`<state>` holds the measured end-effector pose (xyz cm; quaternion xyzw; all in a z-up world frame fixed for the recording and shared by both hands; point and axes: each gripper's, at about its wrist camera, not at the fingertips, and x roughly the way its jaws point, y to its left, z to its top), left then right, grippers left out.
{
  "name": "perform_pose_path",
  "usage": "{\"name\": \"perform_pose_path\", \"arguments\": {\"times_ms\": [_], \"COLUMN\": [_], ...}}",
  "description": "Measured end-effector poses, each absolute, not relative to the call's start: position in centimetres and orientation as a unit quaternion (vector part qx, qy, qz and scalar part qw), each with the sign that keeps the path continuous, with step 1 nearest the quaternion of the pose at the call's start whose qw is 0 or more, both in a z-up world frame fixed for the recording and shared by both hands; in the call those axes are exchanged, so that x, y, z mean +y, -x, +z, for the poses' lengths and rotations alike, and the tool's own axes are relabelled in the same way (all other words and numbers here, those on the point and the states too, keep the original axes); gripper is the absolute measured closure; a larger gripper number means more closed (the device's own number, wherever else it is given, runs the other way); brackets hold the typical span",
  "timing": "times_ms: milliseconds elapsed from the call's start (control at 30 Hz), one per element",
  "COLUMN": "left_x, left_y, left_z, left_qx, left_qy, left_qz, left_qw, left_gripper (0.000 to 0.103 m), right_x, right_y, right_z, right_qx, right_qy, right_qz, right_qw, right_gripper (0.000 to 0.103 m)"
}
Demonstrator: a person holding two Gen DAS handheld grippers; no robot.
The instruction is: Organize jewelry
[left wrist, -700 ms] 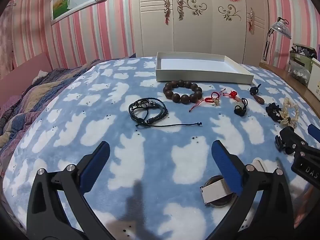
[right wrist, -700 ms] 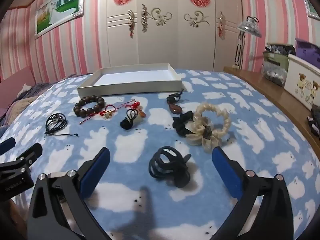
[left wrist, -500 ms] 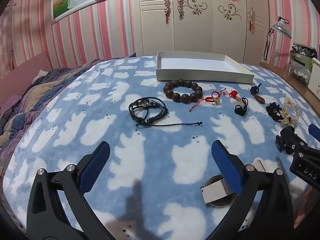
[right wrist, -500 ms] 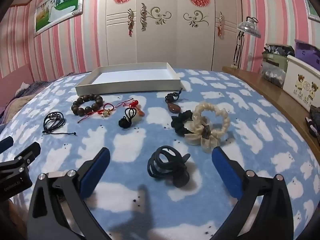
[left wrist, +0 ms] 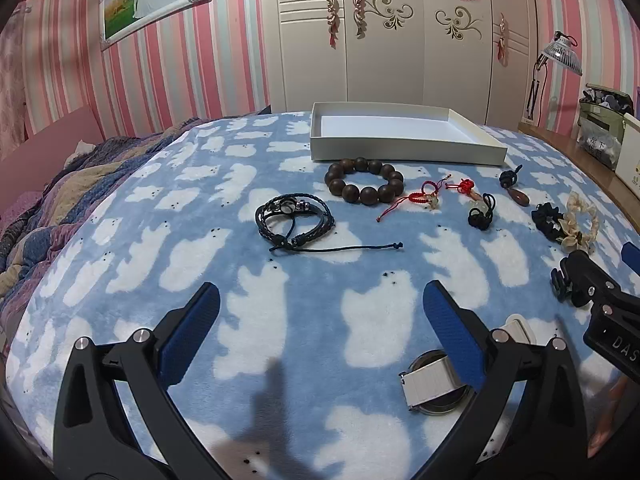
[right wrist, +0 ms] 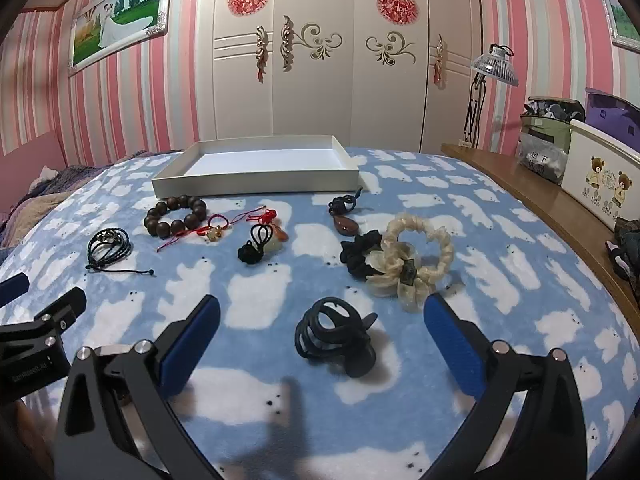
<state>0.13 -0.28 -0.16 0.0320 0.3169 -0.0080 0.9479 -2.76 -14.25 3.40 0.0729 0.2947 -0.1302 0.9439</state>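
A white shallow box [left wrist: 404, 148] sits empty at the far side of the blue blanket; it also shows in the right wrist view [right wrist: 256, 178]. In front of it lie a brown bead bracelet [left wrist: 363, 181], a black braided bracelet [left wrist: 295, 222], a red cord charm [left wrist: 424, 196], a black knot pendant [right wrist: 260, 244], a brown pendant [right wrist: 345, 222] and a cream and black scrunchie [right wrist: 404, 260]. A black hair claw [right wrist: 334, 334] lies between my right gripper's [right wrist: 320, 332] open fingers. My left gripper [left wrist: 320, 316] is open and empty; a white-strapped watch [left wrist: 434, 380] lies by its right finger.
A wooden ledge [right wrist: 560, 216] runs along the right with a white bear-print bin [right wrist: 604, 178] and bags. A striped quilt [left wrist: 60, 196] lies bunched at the left. A lamp [right wrist: 492, 68] stands by the wardrobe.
The right gripper has risen or tilted slightly, with the scene shifted a little down. The left view is almost unchanged.
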Motion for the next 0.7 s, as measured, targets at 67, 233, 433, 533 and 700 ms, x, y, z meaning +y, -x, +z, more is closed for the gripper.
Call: {"name": "perform_pose_path", "arguments": {"times_ms": [67, 233, 433, 533, 700], "left_x": [-0.18, -0.17, -0.14, -0.13, -0.09], "left_y": [-0.06, -0.06, -0.03, -0.02, 0.03], "left_z": [-0.08, -0.03, -0.04, -0.05, 0.00], "left_qx": [0.316, 0.316, 0.317, 0.317, 0.317], "left_qy": [-0.031, -0.029, -0.028, -0.027, -0.026], "left_qz": [-0.009, -0.009, -0.008, -0.009, -0.009], "left_qw": [0.948, 0.948, 0.948, 0.948, 0.948], "left_gripper": [0.003, 0.003, 0.003, 0.003, 0.003], "right_x": [-14.32, -14.42, -14.43, -14.34, -14.20], "right_y": [2.70, 2.84, 2.87, 3.05, 3.12], "right_z": [3.36, 3.47, 3.47, 3.60, 3.70], "right_qx": [0.296, 0.295, 0.294, 0.290, 0.287], "right_qy": [-0.074, -0.075, -0.076, -0.074, -0.070], "right_qz": [-0.130, -0.132, -0.133, -0.136, -0.137], "right_qw": [0.943, 0.943, 0.943, 0.945, 0.946], "right_gripper": [0.002, 0.002, 0.002, 0.002, 0.002]}}
